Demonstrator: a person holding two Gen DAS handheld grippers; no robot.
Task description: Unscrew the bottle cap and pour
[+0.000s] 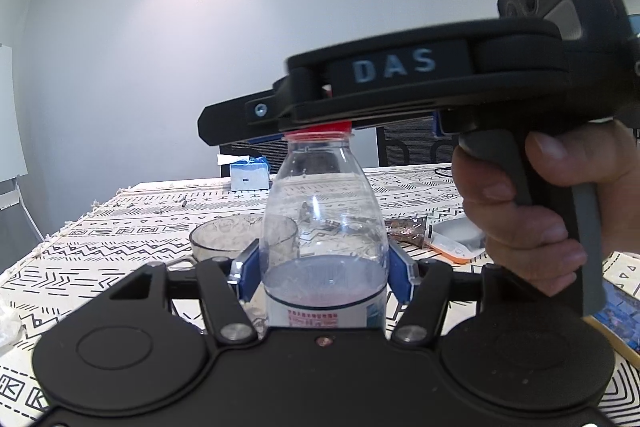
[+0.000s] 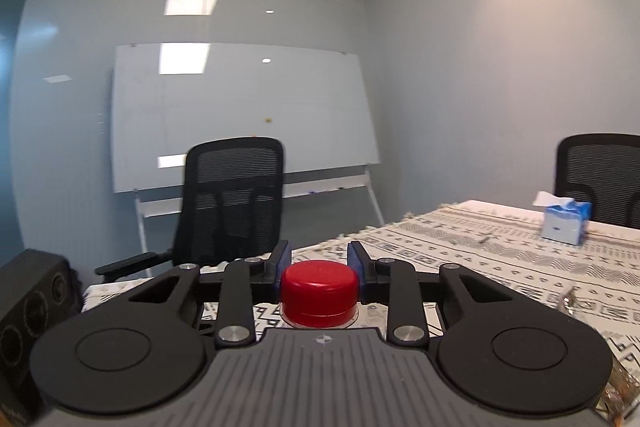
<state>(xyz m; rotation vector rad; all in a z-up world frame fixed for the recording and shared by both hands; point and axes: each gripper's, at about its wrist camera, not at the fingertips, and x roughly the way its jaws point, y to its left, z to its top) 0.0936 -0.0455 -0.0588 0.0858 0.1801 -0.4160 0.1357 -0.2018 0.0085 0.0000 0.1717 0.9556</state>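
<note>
A clear plastic bottle [image 1: 324, 211] with a white label stands upright on the patterned tablecloth [image 1: 120, 239], about half full of pale liquid. My left gripper [image 1: 324, 269] is shut on its body, with a blue pad pressed on each side. The red cap [image 1: 320, 129] sits on the neck. My right gripper [image 2: 319, 265] comes in level from the right and is shut on the red cap [image 2: 319, 291], its blue pads [image 2: 280, 263] against the cap's sides. A hand [image 1: 520, 219] holds that gripper's handle.
A glass bowl [image 1: 236, 233] stands just behind the bottle, to its left. A dark snack packet [image 1: 404, 229] and a white and orange item [image 1: 452, 245] lie to the right. A blue tissue box [image 2: 566, 223] sits farther back. Black office chairs [image 2: 232, 203] and a whiteboard [image 2: 240, 115] surround the table.
</note>
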